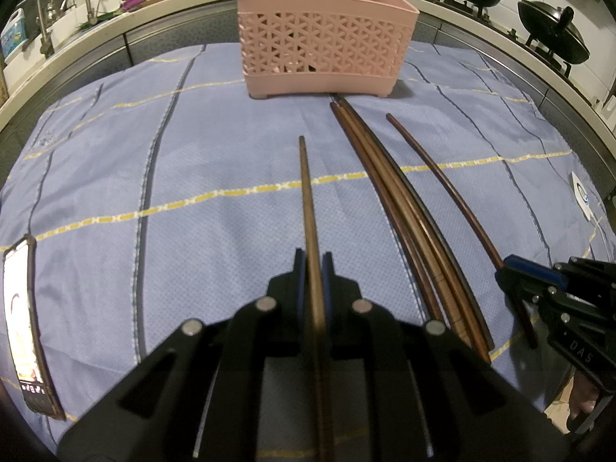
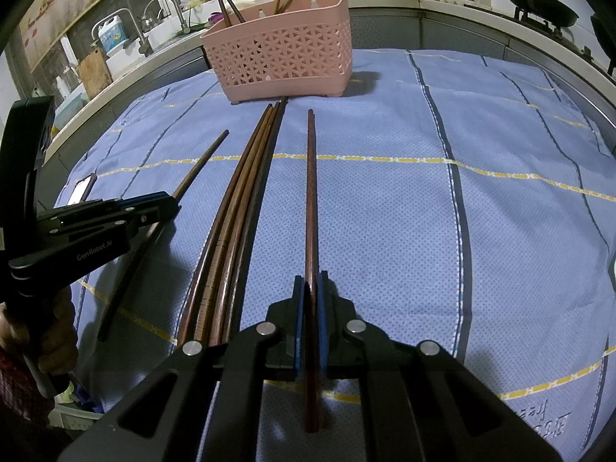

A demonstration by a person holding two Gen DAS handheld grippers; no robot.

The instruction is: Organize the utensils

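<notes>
Left wrist view: the left tool (image 1: 313, 265) is seen closed on a single brown chopstick (image 1: 308, 200), which is clamped between its blue pads and points ahead toward a pink perforated basket (image 1: 327, 50). The basket is set at the far edge of a blue checked cloth (image 1: 154, 177) spread over the bench, and several chopsticks are stood upright inside it. A bundle of loose chopsticks (image 1: 400, 211) is laid flat on the cloth just right of the held one, their far tips almost at the basket's foot. Further right, the right tool (image 1: 504, 267) is seen closed on another dark chopstick (image 1: 435, 165). A phone (image 1: 27, 323) is laid at the cloth's left edge, and two black woks (image 1: 554, 34) are seen on a stove behind. Right wrist view: the right tool (image 2: 311, 288) is shown shut on its reddish-brown chopstick (image 2: 311, 192), which is aimed toward the basket (image 2: 285, 54). The bundle (image 2: 238, 208) is laid just to its left, and beyond it the left tool (image 2: 169, 202) is held by a hand (image 2: 57, 331), shut on its own chopstick (image 2: 200, 165).
</notes>
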